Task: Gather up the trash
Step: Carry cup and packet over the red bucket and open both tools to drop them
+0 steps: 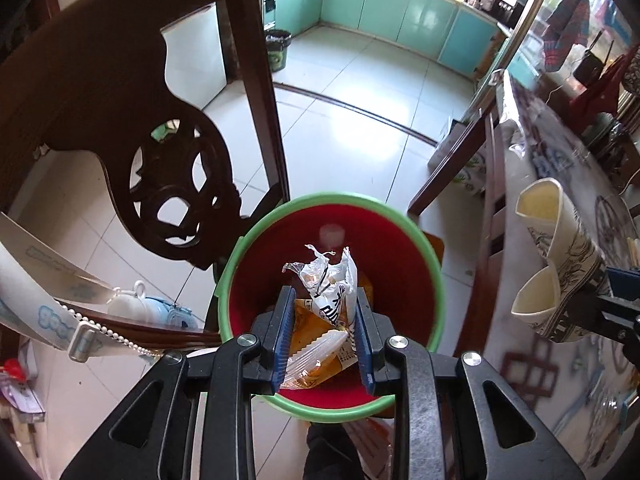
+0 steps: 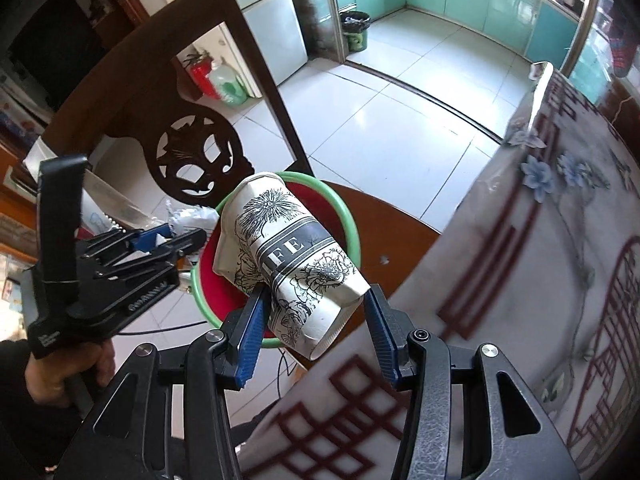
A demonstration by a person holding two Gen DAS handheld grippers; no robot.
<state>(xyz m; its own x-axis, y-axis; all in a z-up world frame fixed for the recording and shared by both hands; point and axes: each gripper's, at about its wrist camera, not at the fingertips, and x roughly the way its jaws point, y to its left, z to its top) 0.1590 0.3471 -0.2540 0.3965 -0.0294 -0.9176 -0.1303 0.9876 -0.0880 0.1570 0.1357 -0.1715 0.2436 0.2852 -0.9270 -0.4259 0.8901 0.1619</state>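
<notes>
My left gripper is shut on a bundle of wrappers: a crumpled white one and an orange one. It hangs right over the red bin with a green rim. My right gripper is shut on a crushed paper cup with black flower print, held beside and above the bin. In the right wrist view the left gripper shows at the left in a person's hand. The cup and the right gripper appear at the right edge of the left wrist view.
The bin stands on a wooden chair seat in front of its carved dark back. A table with a patterned cloth is close on the right. A dark waste bin stands far off on the tiled kitchen floor.
</notes>
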